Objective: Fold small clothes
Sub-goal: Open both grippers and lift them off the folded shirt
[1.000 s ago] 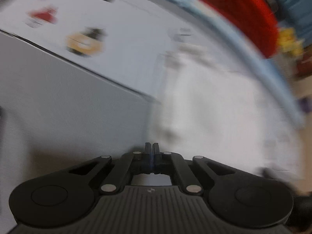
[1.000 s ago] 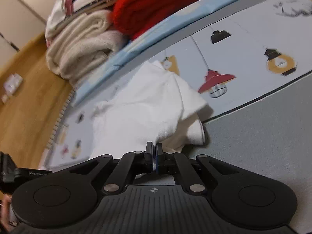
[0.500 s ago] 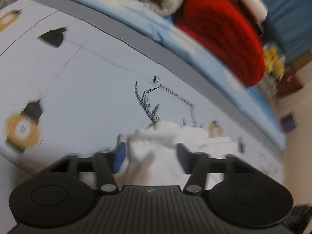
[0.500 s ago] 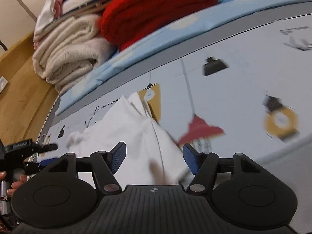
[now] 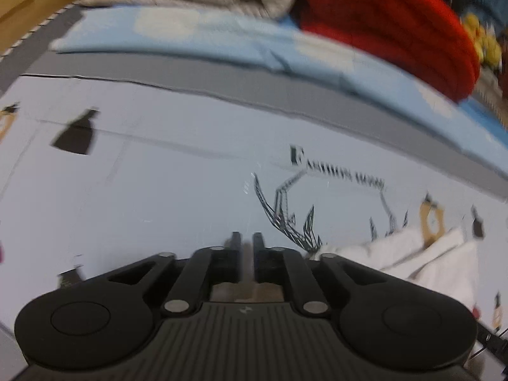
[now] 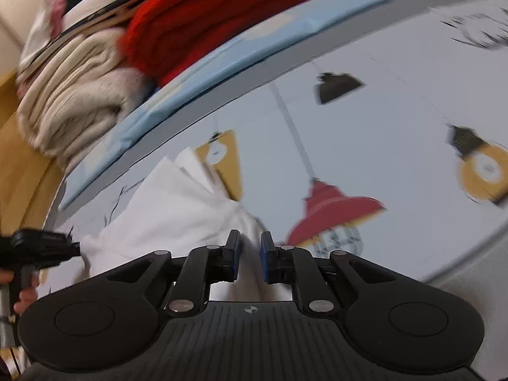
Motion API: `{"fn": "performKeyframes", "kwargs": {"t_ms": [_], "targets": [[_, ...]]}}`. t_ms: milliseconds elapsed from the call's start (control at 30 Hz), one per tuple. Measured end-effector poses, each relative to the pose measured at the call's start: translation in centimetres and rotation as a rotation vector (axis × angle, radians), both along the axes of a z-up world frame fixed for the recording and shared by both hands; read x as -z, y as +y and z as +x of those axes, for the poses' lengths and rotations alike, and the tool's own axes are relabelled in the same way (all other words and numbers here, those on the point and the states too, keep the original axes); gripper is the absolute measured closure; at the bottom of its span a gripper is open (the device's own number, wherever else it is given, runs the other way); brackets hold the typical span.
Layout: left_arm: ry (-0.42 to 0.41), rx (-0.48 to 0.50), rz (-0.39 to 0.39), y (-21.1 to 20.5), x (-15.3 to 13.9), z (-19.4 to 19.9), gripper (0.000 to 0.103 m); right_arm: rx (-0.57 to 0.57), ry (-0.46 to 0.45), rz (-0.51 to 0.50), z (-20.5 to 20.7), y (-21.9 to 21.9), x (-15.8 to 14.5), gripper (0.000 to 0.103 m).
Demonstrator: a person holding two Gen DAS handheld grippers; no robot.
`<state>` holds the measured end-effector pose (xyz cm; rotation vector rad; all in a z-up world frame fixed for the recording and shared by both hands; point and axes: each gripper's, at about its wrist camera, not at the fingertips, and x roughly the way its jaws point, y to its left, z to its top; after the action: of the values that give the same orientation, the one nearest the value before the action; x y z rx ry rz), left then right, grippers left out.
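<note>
A small white garment [image 6: 177, 216] lies rumpled on a pale mat printed with lamps [image 6: 397, 127]. My right gripper [image 6: 250, 254] is over its near right part. Its jaws are closing, and white cloth fills the narrow gap between the blue pads. In the right wrist view my left gripper [image 6: 76, 249] meets the garment's left corner, with a hand [image 6: 23, 289] on its handle. In the blurred left wrist view, the left gripper [image 5: 246, 244] has its jaws a narrow gap apart and still moving. A pale strip sits between them, and the garment [image 5: 438, 260] spreads to its right.
Behind the mat [image 5: 158, 190] runs a light blue bedding edge [image 5: 222, 38]. A folded beige blanket [image 6: 70, 95] and a red knit [image 6: 206, 16] are stacked there. Wooden floor [image 6: 19, 174] lies beyond the mat's left edge.
Both grippers went from shut to wide open and are now narrowed onto the white garment. The left one swung across the mat to the garment's far corner. The right one crept forward.
</note>
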<state>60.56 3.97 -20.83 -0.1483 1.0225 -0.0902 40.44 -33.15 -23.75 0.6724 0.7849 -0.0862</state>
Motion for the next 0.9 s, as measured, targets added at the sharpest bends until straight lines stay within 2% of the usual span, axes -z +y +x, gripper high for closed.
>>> {"fn": "performKeyframes", "kwargs": {"t_ms": [33,100,133,200,267,300,333,367,433,533,633,667,700,733,800,900], "targets": [[-0.012,-0.016,-0.018,0.7,-0.8,-0.9,0.056,0.020,-0.007,0.012,-1.1,-0.3,-0.5,0.078],[-0.046,-0.041,-0.011,1.6,-2.2,-3.6,0.026,0.005,-0.021,0.066,-3.4,-0.6,-1.1,0.047],[-0.056,-0.030,0.016,1.6,-2.6,-5.2,0.017,-0.016,-0.019,0.094,-4.3,-0.6,-1.1,0.042],[-0.054,-0.008,0.068,1.5,-3.2,-8.6,0.015,-0.069,0.011,0.148,-5.9,0.1,-0.8,0.036],[-0.033,-0.022,0.081,1.1,-3.3,-11.8,0.015,-0.102,0.014,0.158,-6.6,1.2,-0.1,0.036],[-0.011,-0.035,0.083,1.0,-3.3,-13.4,0.015,-0.105,0.016,0.165,-6.7,1.8,0.4,0.049],[0.017,-0.062,0.089,0.8,-3.3,-15.2,0.015,-0.119,0.059,0.184,-6.4,2.4,1.2,0.064],[0.053,-0.085,0.108,0.5,-3.2,-16.7,0.015,-0.118,0.105,0.198,-6.3,3.0,1.8,0.085],[0.103,-0.114,0.135,0.2,-3.0,-19.6,0.014,-0.082,0.100,0.192,-7.0,4.2,1.9,0.085],[0.137,-0.166,0.143,0.2,-2.3,-23.8,0.013,-0.113,0.080,0.134,-8.1,5.9,1.0,0.085],[0.157,-0.196,0.129,0.4,-1.7,-26.5,0.013,-0.094,0.102,0.068,-8.5,6.2,0.2,0.078],[0.150,-0.189,0.126,0.4,-1.5,-27.0,0.013,-0.077,0.110,0.013,-8.6,6.2,-0.4,0.069],[0.137,-0.168,0.133,0.1,-1.4,-27.2,0.013,-0.066,0.106,-0.057,-8.9,6.5,-1.3,0.060],[0.120,-0.140,0.147,-0.2,-1.3,-27.3,0.013,-0.071,0.089,-0.128,-9.4,6.8,-2.2,0.058],[0.059,-0.096,0.187,-0.9,-1.2,-27.4,0.013,-0.112,0.046,-0.297,-10.9,7.8,-4.2,0.040],[0.013,-0.033,0.215,-1.9,-0.9,-27.0,0.013,-0.161,-0.001,-0.499,-13.1,9.7,-6.2,0.027]]}}
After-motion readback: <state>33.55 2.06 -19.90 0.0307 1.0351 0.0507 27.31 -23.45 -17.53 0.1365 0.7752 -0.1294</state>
